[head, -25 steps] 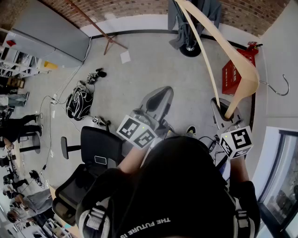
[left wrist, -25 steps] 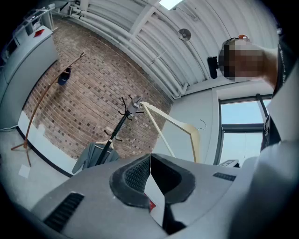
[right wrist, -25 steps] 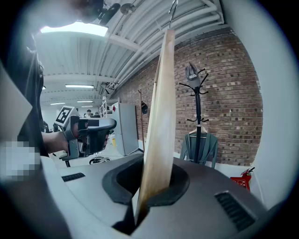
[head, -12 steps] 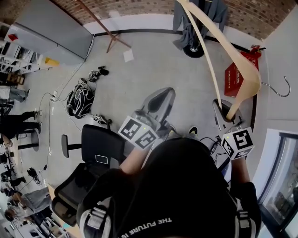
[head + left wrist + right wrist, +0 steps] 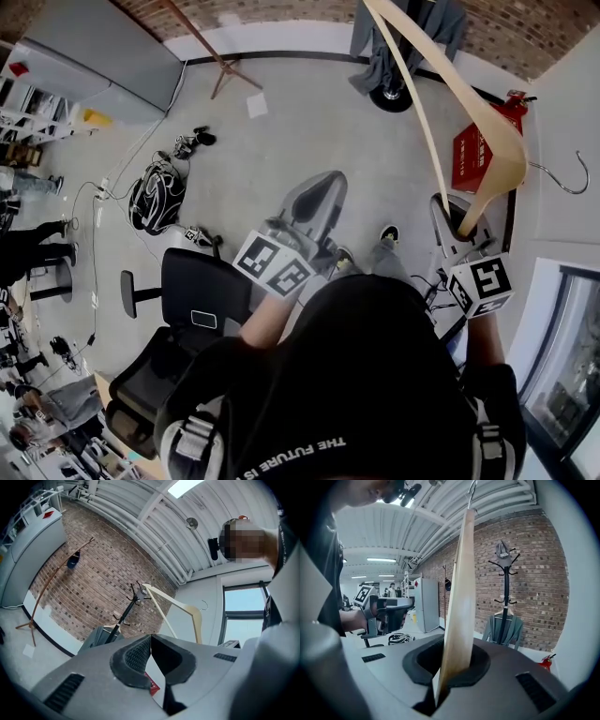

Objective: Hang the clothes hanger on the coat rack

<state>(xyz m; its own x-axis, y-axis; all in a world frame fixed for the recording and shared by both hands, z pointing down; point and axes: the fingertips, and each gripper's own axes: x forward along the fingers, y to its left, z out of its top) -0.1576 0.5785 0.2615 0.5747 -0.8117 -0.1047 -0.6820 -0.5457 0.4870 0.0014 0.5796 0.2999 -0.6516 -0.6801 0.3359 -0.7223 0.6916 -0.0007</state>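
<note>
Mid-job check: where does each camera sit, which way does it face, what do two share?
Head view: on the person's head, steeply down at the floor; shoulders, left gripper, right gripper gripping the hanger.
Left gripper view: on that gripper, up along shut, empty jaws toward the coat rack; torso at right.
Right gripper view: on that gripper, along jaws clamping the hanger; left forearm shows.
Both gripper views show coat rack, hanger.

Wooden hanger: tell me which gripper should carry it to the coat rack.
Right. The right gripper is shut on the wooden hanger, hook end up, and the coat rack stands ahead in its view. The left gripper is shut on nothing, off to the side.
</note>
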